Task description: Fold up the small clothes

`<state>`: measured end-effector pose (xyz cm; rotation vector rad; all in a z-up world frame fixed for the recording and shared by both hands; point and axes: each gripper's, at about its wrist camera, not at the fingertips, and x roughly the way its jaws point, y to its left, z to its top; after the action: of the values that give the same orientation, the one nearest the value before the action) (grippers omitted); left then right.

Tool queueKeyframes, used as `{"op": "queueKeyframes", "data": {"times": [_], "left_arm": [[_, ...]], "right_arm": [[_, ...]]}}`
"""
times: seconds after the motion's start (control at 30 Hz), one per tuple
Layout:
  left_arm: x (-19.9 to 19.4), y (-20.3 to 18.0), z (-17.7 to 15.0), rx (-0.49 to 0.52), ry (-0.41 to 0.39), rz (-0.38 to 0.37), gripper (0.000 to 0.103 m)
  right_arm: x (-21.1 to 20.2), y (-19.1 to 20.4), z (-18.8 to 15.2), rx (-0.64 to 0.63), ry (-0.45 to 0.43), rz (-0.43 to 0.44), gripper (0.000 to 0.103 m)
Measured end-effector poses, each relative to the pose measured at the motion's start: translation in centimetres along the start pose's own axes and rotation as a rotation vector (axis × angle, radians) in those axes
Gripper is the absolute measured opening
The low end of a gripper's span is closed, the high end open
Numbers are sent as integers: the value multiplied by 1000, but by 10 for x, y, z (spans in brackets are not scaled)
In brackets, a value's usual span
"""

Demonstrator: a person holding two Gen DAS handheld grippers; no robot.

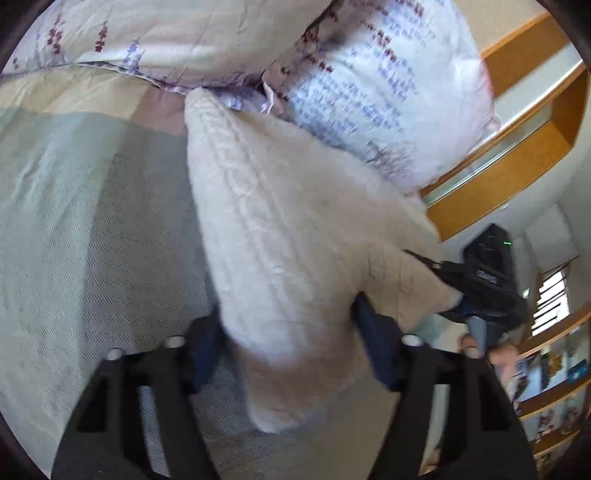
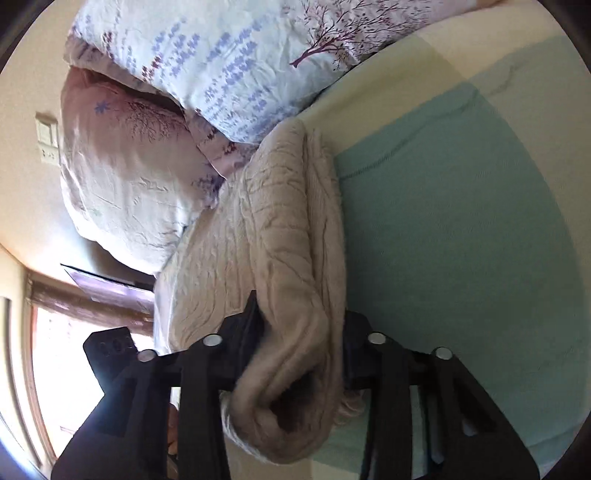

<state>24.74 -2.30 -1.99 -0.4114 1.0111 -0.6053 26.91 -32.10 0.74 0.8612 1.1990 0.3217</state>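
A cream fuzzy knit garment (image 1: 280, 236) is held up above the bed, stretched between both grippers. My left gripper (image 1: 288, 332) is shut on one end of it, with thick cloth bunched between the jaws. My right gripper (image 2: 299, 332) is shut on the other end of the garment (image 2: 280, 229), whose rolled edge hangs down past the fingers. The right gripper also shows in the left wrist view (image 1: 476, 288) at the right, clamped on the garment's corner. The cloth hides the fingertips of both grippers.
A bed sheet (image 1: 74, 206) with pale green and cream blocks lies below; it also shows in the right wrist view (image 2: 461, 221). Floral pillows (image 2: 207, 74) and a duvet (image 1: 166, 33) lie at the head. A wooden shelf unit (image 1: 532, 147) stands at the right.
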Motion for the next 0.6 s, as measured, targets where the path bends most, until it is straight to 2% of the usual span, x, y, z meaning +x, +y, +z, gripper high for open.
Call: {"op": "queueKeyframes", "data": {"times": [0.07, 0.1, 0.13, 0.17, 0.2, 0.23, 0.27, 0.3, 0.33, 0.4, 0.47, 0.53, 0.6], "left_arm": [[-6, -2, 8, 90, 5, -5, 46], [-10, -2, 9, 132, 2, 17, 46], [-14, -3, 9, 152, 1, 37, 47], [-19, -4, 5, 165, -12, 61, 51], [-26, -5, 0, 176, -43, 95, 58], [-37, -12, -10, 206, -98, 167, 64], [-47, -17, -19, 235, -141, 227, 78], [-58, -23, -32, 266, -197, 277, 87], [-66, -28, -44, 286, -235, 302, 89], [-71, -36, -68, 289, -256, 337, 96], [-67, -40, -81, 256, -239, 376, 101], [-57, -47, -87, 262, -224, 398, 101], [-48, -51, -89, 278, -210, 459, 101]], "right_arm": [[-10, 3, -19, -1, -29, 13, 30], [-12, 5, -27, -24, -31, 5, 30], [-14, 7, -32, -56, -43, -16, 35], [-20, 10, -37, -93, -86, -76, 41], [-27, 11, -39, -121, -129, -141, 61], [-39, 18, -47, -156, -194, -230, 78], [-50, 22, -52, -184, -240, -262, 81], [-65, 30, -66, -235, -297, -263, 84], [-74, 38, -80, -288, -326, -250, 89], [-76, 51, -106, -382, -328, -240, 94], [-73, 57, -122, -443, -297, -279, 96], [-48, 65, -131, -496, -244, -359, 96], [-29, 65, -135, -506, -201, -417, 96]]}}
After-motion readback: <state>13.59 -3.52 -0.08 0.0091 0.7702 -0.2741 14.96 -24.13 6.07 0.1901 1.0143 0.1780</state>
